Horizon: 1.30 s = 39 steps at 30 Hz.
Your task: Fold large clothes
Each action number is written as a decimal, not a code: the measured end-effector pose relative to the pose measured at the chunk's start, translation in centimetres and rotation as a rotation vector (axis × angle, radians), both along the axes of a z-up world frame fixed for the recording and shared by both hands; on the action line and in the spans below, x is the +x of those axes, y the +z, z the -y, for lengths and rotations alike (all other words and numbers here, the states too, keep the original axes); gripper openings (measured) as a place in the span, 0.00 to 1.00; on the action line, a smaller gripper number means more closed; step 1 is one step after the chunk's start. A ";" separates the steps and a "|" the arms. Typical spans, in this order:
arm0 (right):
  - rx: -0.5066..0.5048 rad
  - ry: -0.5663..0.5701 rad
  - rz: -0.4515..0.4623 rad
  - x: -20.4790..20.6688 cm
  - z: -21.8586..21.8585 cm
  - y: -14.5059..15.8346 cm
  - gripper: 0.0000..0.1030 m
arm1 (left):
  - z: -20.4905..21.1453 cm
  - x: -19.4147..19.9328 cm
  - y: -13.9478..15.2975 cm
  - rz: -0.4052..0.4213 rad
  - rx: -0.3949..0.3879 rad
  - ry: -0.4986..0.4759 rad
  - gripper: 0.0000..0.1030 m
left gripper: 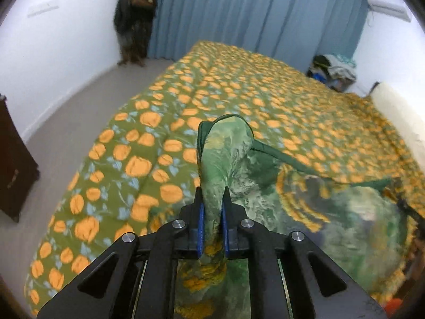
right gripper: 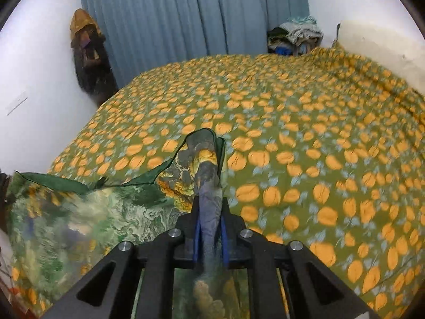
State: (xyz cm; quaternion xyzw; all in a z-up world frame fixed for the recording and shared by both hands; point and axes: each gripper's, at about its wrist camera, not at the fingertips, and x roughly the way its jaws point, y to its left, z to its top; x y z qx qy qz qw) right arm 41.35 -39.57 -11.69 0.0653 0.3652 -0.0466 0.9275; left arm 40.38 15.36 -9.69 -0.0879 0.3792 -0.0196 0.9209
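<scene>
The left gripper (left gripper: 212, 194) is pinching one bunched edge of the green printed cloth (left gripper: 305, 207) and the right gripper (right gripper: 211, 204) is pinching another, the cloth hanging between them over the near part of the bed (right gripper: 318, 133) with its orange-spotted cover.

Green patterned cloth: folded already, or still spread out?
Not folded: the green patterned cloth hangs loosely between the left gripper and right gripper, each pinching a bunched edge above the bedspread.
</scene>
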 end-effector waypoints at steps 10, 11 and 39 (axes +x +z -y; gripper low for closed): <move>-0.006 -0.035 -0.128 1.6 0.9 -10.3 0.14 | 0.4 1.7 -11.5 -0.101 0.048 0.059 0.20; 0.003 -0.037 -0.122 1.6 1.1 -10.7 0.14 | 0.2 1.8 -11.7 -0.098 0.037 0.062 0.20; 0.155 0.220 -0.055 -9.4 -2.5 -5.1 0.48 | 7.4 -5.4 -5.2 -0.060 0.050 -0.195 0.88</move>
